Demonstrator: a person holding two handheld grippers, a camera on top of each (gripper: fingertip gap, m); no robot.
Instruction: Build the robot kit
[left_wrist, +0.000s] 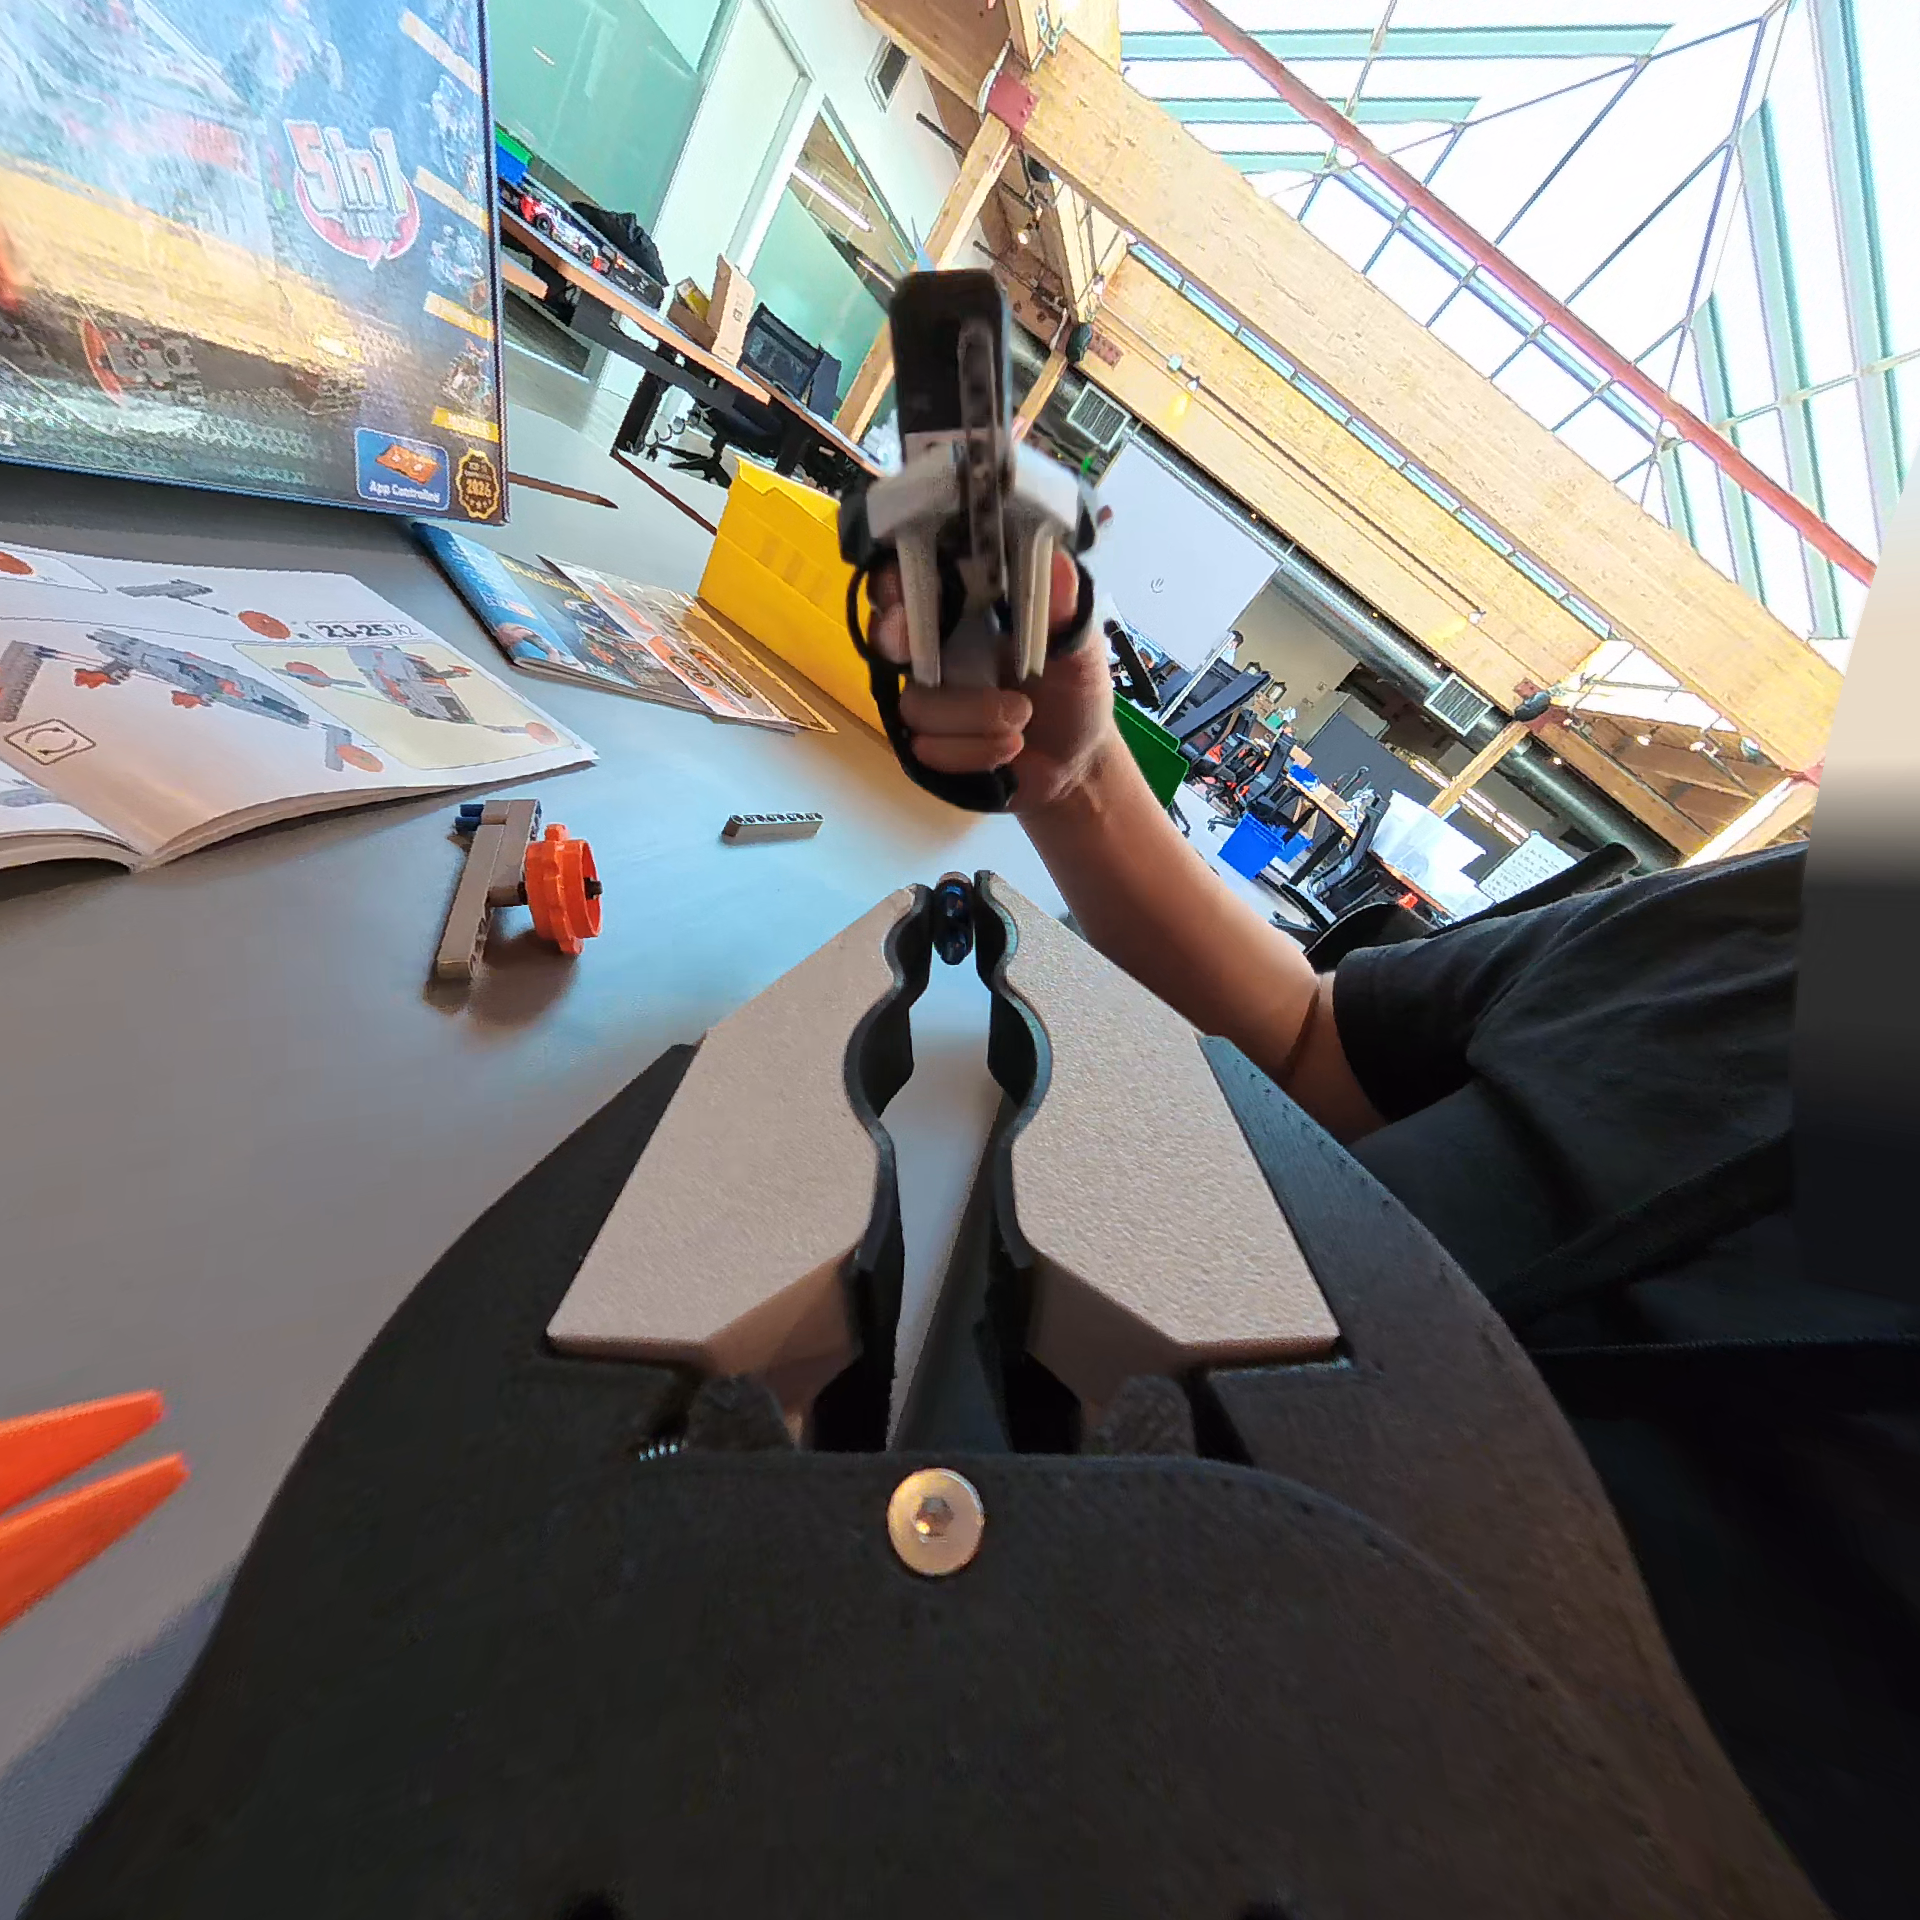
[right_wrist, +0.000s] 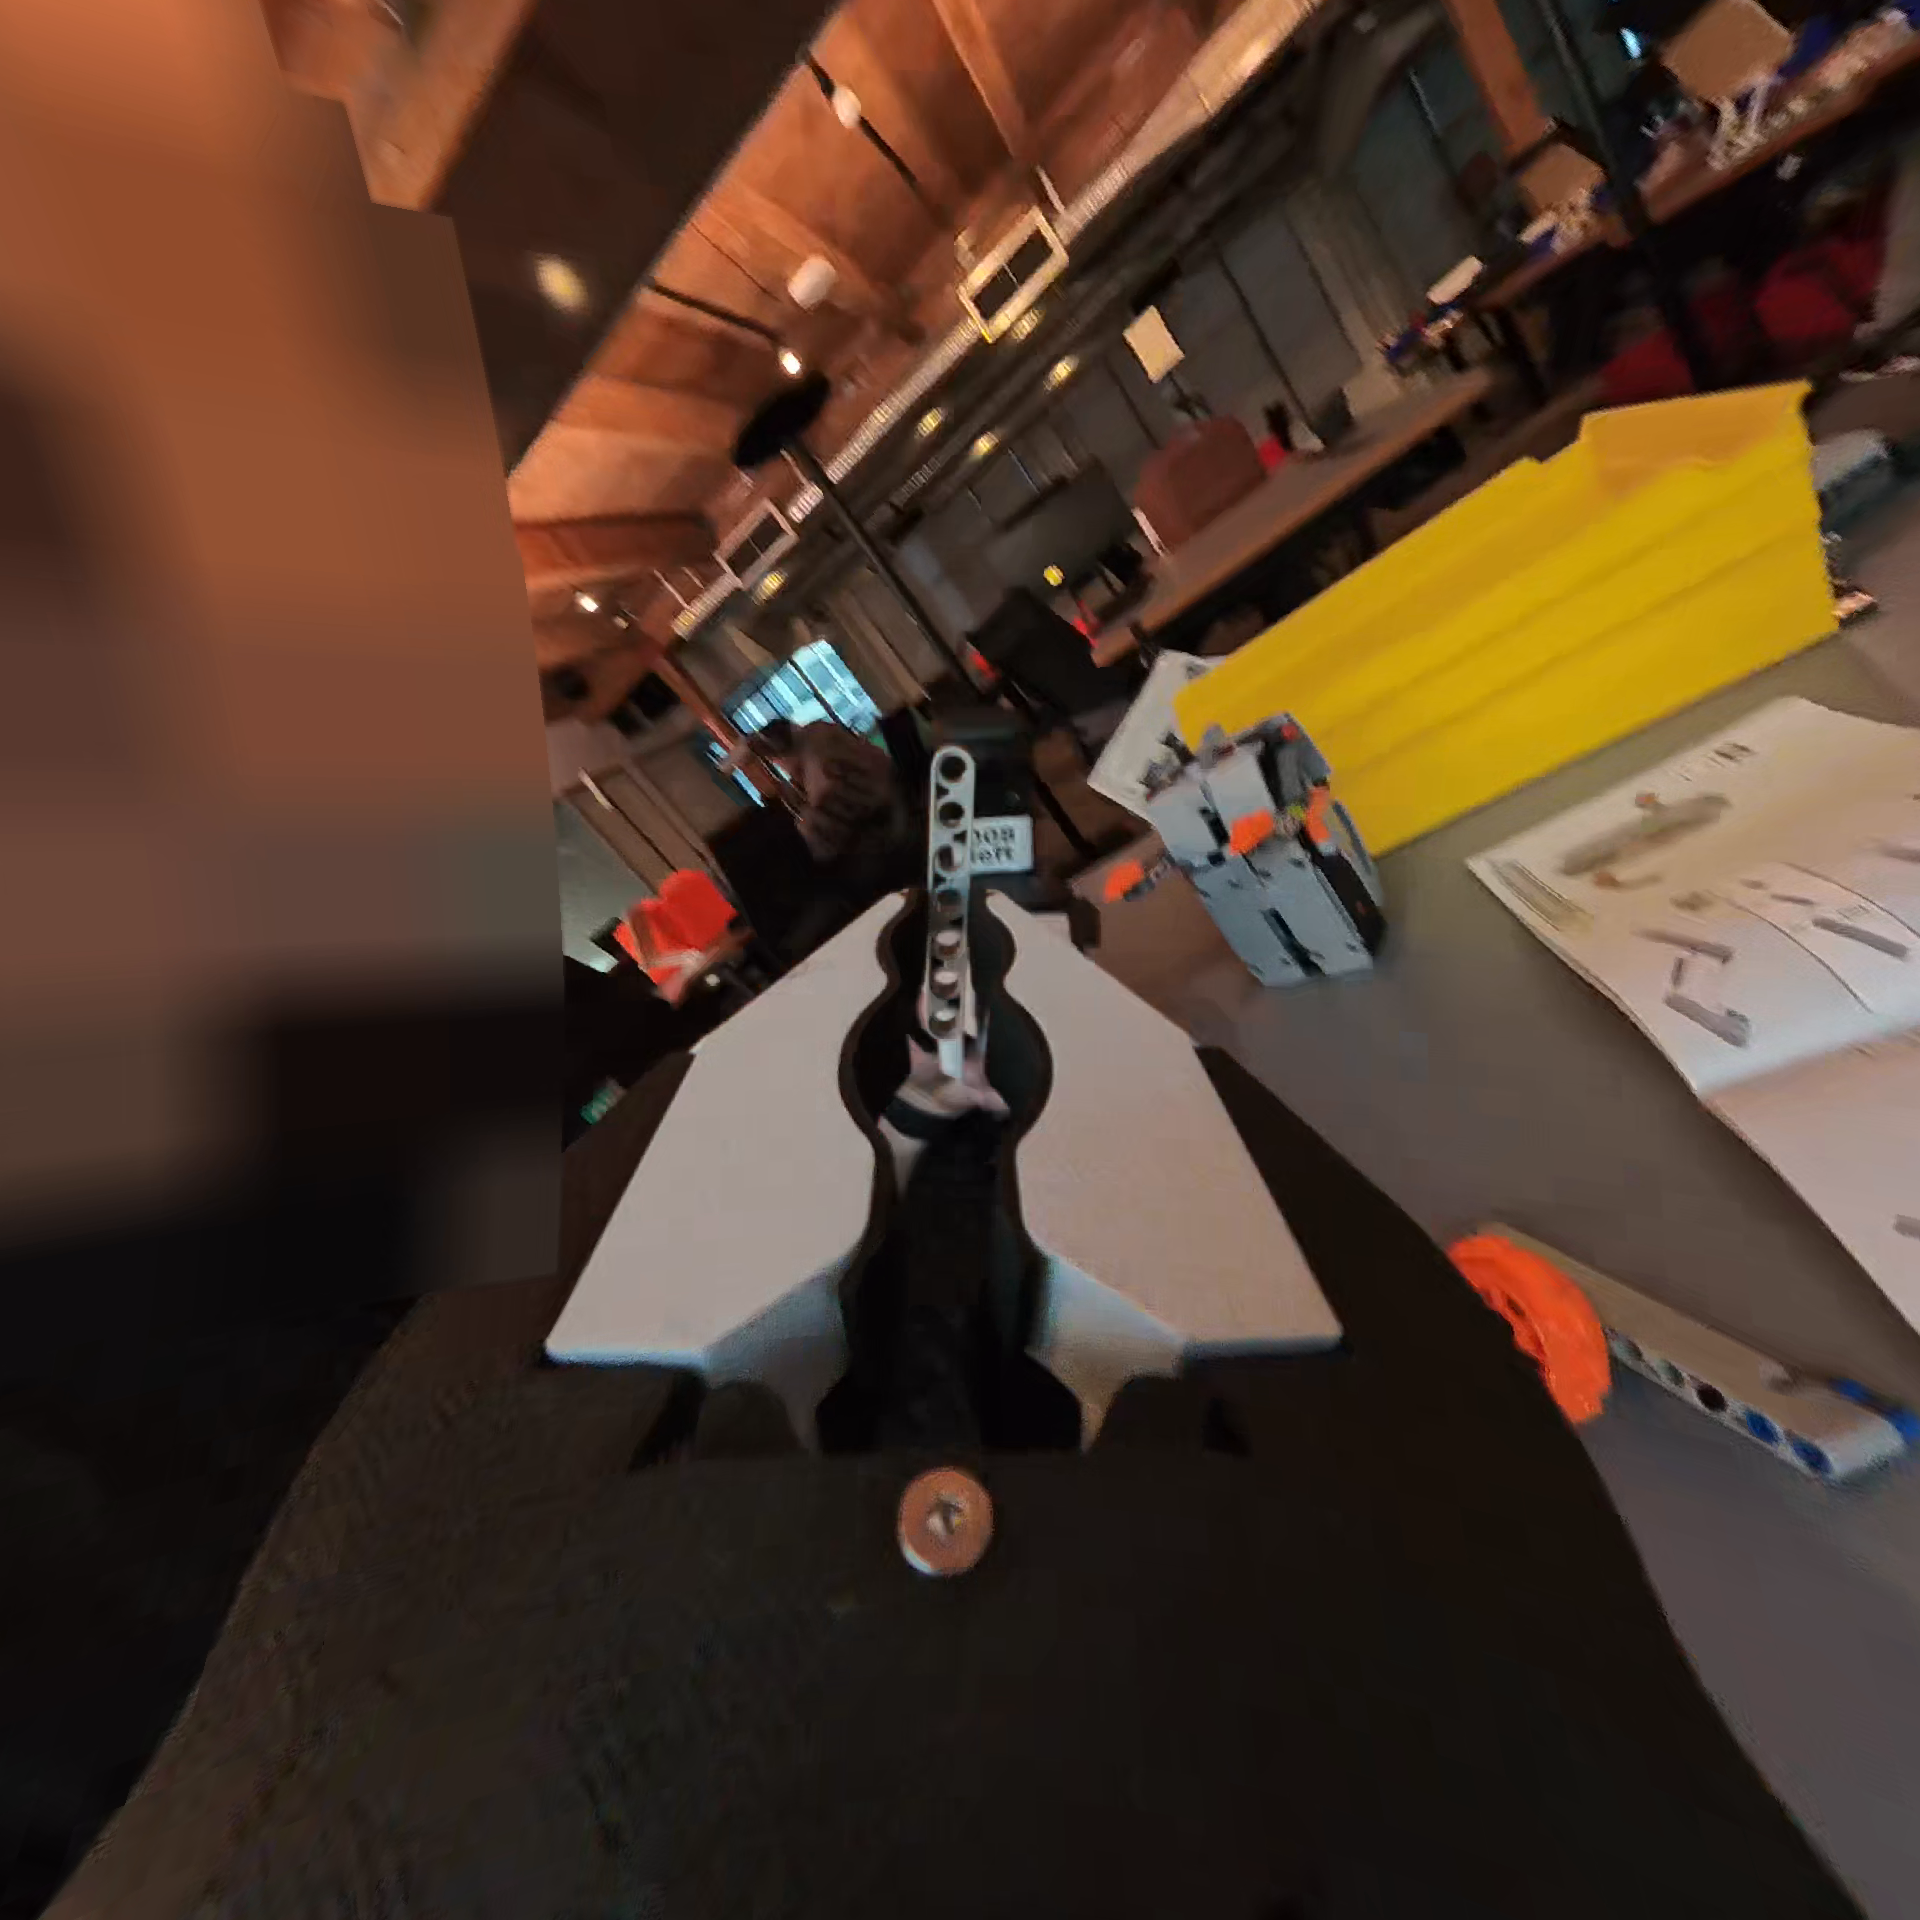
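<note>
A: Left gripper (left_wrist: 951, 914)?
B: We see its tips pinching a small blue pin (left_wrist: 952, 920), above the grey table (left_wrist: 260, 1143).
A: Right gripper (right_wrist: 948, 935)?
B: Pressed on a grey holed beam (right_wrist: 948, 894), which stands upright past the tips. We see it raised in a bare hand (left_wrist: 997, 717).
A: Nearby?
B: Grey beam with orange gear (left_wrist: 520, 894) on the table; smooth yellow bin (right_wrist: 1538, 644) behind.

Open-plan office: desk rows (left_wrist: 665, 332), chairs (timber-beamed ceiling (left_wrist: 1351, 343)).
</note>
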